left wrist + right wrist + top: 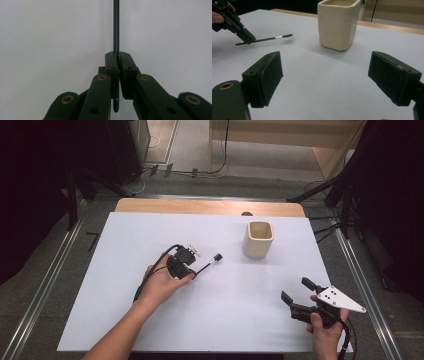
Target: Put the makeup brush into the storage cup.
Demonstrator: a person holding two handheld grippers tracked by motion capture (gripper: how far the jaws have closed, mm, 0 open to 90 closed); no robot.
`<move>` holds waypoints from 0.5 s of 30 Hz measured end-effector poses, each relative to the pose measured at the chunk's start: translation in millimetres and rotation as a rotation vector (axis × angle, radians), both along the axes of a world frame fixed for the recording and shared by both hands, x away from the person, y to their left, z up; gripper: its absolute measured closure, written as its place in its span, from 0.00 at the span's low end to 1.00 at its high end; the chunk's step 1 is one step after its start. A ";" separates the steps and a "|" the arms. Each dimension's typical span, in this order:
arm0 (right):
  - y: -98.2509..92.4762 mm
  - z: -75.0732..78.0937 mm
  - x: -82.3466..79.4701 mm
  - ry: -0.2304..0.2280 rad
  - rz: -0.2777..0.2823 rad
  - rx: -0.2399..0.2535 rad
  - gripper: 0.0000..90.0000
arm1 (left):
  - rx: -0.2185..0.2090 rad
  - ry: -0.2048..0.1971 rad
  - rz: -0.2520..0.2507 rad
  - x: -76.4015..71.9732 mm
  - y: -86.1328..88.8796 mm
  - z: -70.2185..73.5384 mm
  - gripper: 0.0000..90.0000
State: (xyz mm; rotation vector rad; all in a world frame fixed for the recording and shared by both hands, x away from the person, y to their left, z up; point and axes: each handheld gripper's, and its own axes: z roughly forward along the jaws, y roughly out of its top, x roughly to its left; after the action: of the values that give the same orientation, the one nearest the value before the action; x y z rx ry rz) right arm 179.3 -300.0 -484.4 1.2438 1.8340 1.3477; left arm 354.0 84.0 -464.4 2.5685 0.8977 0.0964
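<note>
Gripping a thin black brush [209,263] w/ left gripper [192,268], jaws closed tight on the shaft near its rear end, tip sticking out toward 2 o'clock, just above the table [125,285]. Seeing the same shaft running straight up between the closed jaws in left gripper view. Holding right gripper [295,296] idle at 5 o'clock on the table, jaws spread wide, nothing between them.

Prob. mid-carry: brush picked up, heading for the cream cup [259,239] at 1 o'clock. Next move calling for lifting, tilting brush near upright, lining up over the rim, then letting go.

Cup standing upright, apparently empty; bottom not fully visible.
</note>
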 end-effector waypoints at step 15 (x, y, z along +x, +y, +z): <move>9.7 -0.6 2.2 0.006 0.020 0.006 0.14 | -0.281 -0.068 0.058 -22.9 35.3 16.7 0.97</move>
State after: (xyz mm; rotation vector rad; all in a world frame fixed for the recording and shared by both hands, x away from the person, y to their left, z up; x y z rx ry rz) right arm 181.5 -290.2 -485.1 1.2370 1.8524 1.3620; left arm 331.1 119.3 -447.7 2.2680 0.8918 0.0680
